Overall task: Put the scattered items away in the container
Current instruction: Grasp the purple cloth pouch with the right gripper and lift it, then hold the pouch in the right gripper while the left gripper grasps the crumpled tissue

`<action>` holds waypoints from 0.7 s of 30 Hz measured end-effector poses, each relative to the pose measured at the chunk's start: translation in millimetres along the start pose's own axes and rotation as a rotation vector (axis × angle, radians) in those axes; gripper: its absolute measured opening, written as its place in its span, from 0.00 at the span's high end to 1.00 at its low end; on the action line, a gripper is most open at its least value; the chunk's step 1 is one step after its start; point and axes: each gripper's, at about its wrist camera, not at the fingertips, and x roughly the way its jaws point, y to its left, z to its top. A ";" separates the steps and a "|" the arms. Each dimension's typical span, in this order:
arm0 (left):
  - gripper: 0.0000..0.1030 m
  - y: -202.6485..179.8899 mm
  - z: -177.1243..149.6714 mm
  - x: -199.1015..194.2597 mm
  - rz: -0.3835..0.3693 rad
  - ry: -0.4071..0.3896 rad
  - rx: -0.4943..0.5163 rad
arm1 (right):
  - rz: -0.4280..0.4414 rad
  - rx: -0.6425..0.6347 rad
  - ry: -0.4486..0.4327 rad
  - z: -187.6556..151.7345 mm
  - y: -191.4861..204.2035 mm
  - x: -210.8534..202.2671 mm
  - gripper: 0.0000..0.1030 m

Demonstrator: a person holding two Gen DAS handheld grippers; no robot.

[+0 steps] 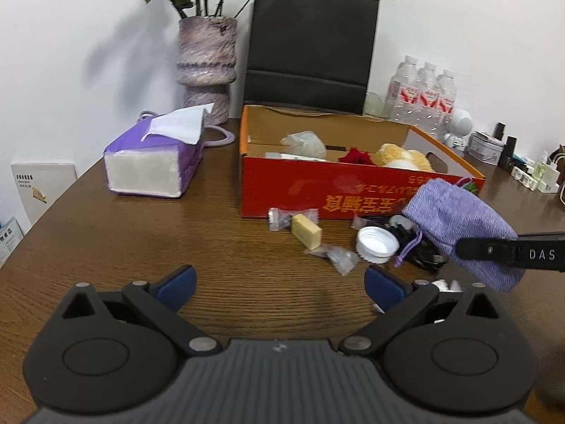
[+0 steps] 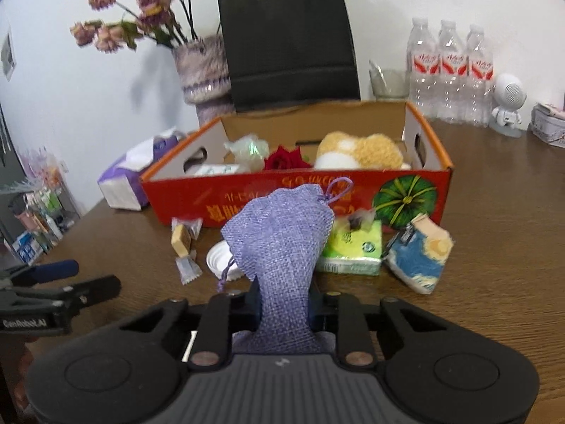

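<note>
The red-orange cardboard box [image 1: 289, 183] [image 2: 183, 194] holds a yellow plush toy [image 2: 356, 150], a red rose [image 2: 286, 159] and a crumpled clear bag [image 2: 247, 148]. My right gripper [image 2: 284, 304] [image 1: 462, 251] is shut on a purple drawstring pouch [image 2: 282, 233] [image 1: 459, 222], held off the table in front of the box. Below it lie a white lid [image 1: 376, 247], a yellow block [image 1: 306, 235], wrapped candies [image 1: 335, 256], a black cable [image 1: 420, 247], a green tissue pack [image 2: 353, 247] and a blue painted purse [image 2: 420, 258]. My left gripper [image 1: 280, 279] [image 2: 84, 279] is open over bare table, holding nothing.
A purple tissue pack [image 1: 152, 162] lies left of the box. Behind the box stand a vase of dried flowers [image 1: 206, 67], a black paper bag [image 1: 307, 46] and water bottles [image 1: 423, 95]. A white figurine [image 2: 508, 106] and small items sit at the back right.
</note>
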 end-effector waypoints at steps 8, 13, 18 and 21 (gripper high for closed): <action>0.00 -27.2 -4.2 -8.1 -0.066 0.016 0.035 | -0.012 0.038 -0.069 -4.0 -17.2 -27.3 0.90; 0.00 -50.3 -11.0 -2.1 -0.110 0.057 0.066 | -0.023 0.042 -0.101 -13.8 -27.6 -46.3 0.91; 0.00 -71.9 -20.0 11.0 -0.141 0.116 0.075 | -0.040 0.040 -0.111 -24.9 -38.1 -60.6 0.91; 0.00 -83.2 -23.3 15.0 -0.168 0.127 0.065 | -0.044 0.047 -0.107 -30.1 -45.6 -66.5 0.91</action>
